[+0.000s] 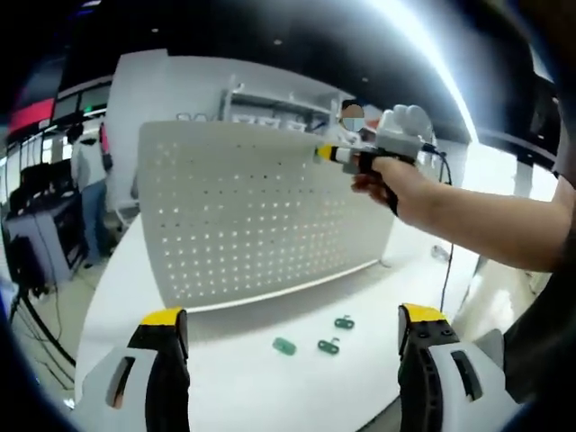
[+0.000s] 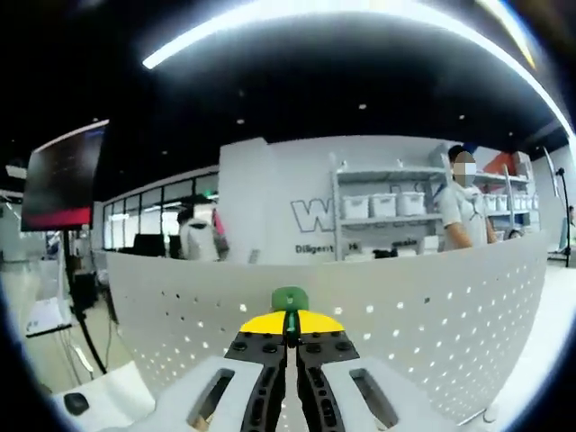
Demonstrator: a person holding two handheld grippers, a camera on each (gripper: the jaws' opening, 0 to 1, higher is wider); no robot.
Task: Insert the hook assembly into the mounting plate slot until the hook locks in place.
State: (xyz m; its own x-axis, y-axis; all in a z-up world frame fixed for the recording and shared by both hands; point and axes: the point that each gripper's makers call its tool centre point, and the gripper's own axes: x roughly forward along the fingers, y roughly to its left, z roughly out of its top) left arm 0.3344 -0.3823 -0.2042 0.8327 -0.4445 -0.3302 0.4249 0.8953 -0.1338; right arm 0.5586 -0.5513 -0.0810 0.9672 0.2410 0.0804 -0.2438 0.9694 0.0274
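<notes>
A white perforated mounting plate (image 1: 261, 216) stands upright on the white table (image 1: 252, 378). Three green hook pieces lie in front of it: one (image 1: 284, 346), a second (image 1: 328, 346) and a third (image 1: 344, 322). My left gripper (image 1: 292, 319) hangs open above the table's near side with nothing between its jaws. A hand holds my right gripper (image 1: 337, 155) at the plate's upper right corner. In the right gripper view that gripper (image 2: 290, 326) is shut on a green hook (image 2: 290, 298), close to the plate (image 2: 423, 324) just below its top edge.
A black cable (image 1: 445, 261) runs down past the plate's right end. A person (image 1: 90, 180) stands far left by dark desks. Shelves with white bins (image 2: 382, 205) and another person (image 2: 463, 211) are behind the plate. A dark screen (image 2: 63, 180) hangs at the left.
</notes>
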